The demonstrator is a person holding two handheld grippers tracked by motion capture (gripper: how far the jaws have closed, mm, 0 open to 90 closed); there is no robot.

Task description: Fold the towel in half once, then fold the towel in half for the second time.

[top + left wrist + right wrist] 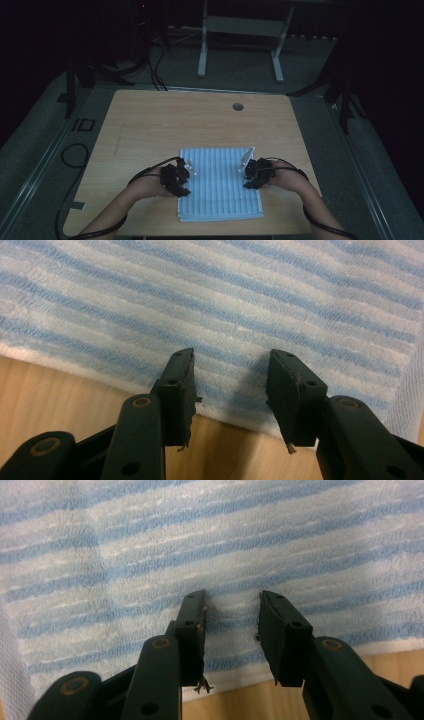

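On the wooden table (150, 120), a ribbed blue-striped towel (217, 182); left gripper (181, 176) and right gripper (252, 172) both gape over its edges.

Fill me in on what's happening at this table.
A person holds a gripper in each hand over a folded blue-and-white striped towel lying on a wooden table. The left gripper sits at the towel's left edge, the right gripper at its right edge. Both are open, jaws poised over the fabric edges, with nothing grasped yet.
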